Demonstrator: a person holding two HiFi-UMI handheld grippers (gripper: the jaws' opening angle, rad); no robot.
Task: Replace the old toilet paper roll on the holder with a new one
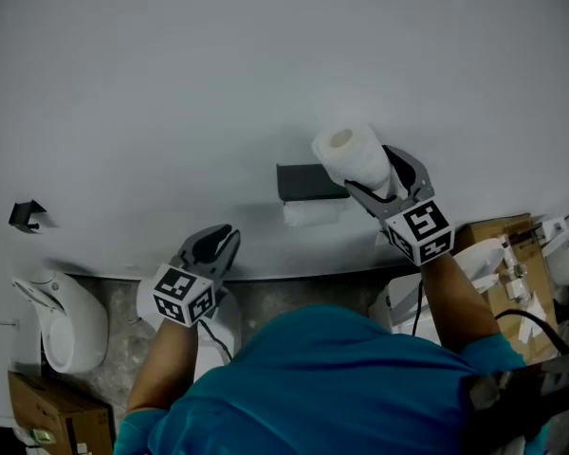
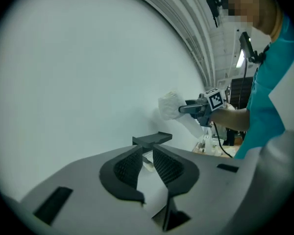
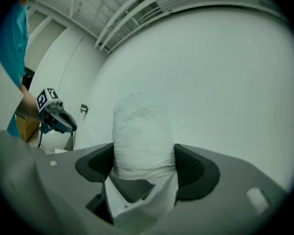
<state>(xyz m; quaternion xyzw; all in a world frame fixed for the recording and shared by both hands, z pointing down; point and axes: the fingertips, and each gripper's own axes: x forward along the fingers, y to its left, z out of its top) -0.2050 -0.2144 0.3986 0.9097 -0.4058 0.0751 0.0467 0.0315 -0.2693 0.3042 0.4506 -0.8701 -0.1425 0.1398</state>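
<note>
- Toilet paper roll (image 1: 353,157) clamped between the right claw (image 3: 143,155) jaws, against the white wall (image 1: 266,55), just right of the dark holder (image 1: 308,181).
- White paper (image 1: 313,214) sits directly beneath the holder.
- Left claw (image 2: 146,155): jaws narrowly apart, empty, lower left.
- Cardboard box (image 1: 498,230) at right.

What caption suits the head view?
Right gripper holds a paper roll beside the wall holder; left gripper is empty.

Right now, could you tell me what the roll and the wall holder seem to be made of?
The roll looks like soft white paper, with crinkled layers and a loose tail. The holder is dark, matte, sharp-edged: perhaps painted metal or plastic.
</note>
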